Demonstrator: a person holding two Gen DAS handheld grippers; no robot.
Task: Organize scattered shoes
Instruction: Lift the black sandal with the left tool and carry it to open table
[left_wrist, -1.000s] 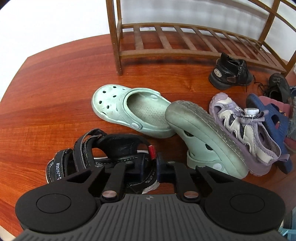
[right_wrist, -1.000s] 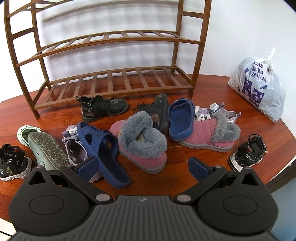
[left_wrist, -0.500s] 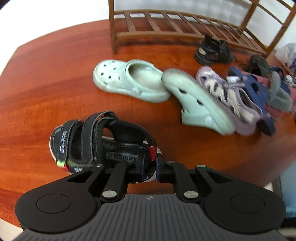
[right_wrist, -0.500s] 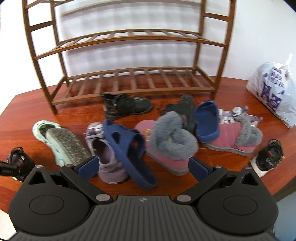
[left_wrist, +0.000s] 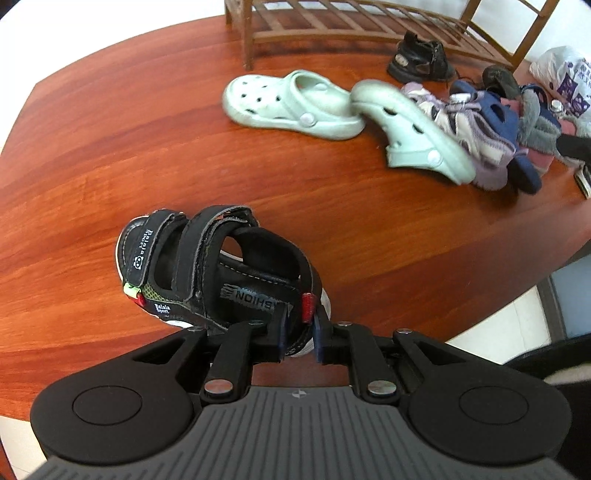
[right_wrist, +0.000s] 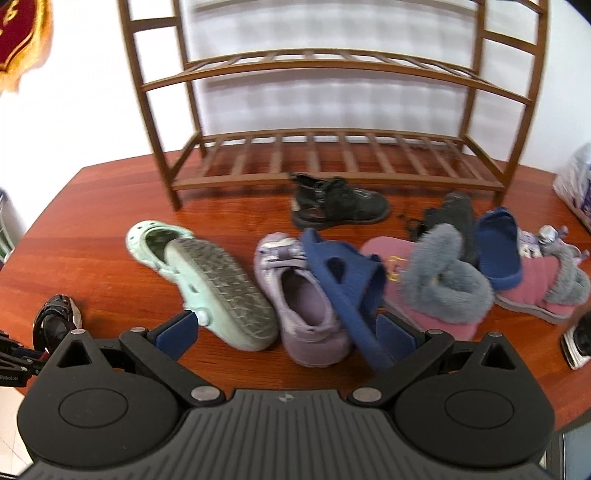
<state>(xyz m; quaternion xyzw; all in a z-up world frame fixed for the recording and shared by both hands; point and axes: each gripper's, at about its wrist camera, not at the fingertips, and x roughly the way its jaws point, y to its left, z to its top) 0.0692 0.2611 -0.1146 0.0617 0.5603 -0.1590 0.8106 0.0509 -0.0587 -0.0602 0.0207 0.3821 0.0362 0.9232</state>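
Left gripper (left_wrist: 298, 329) clenched on black sandal's (left_wrist: 207, 266) heel, held above the table (left_wrist: 92, 147), well left of the rack (right_wrist: 332, 162); rack shelves bare; green clogs (right_wrist: 218, 284), purple shoe (right_wrist: 303, 306), blue sandal (right_wrist: 343, 284), pink boots (right_wrist: 436, 291) heaped before it; right gripper (right_wrist: 286, 330) spread, holding nothing; sorting mostly left.

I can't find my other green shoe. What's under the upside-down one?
The flipped green clog leans on its upright twin, covering the twin's heel. Anything else beneath it is hidden.
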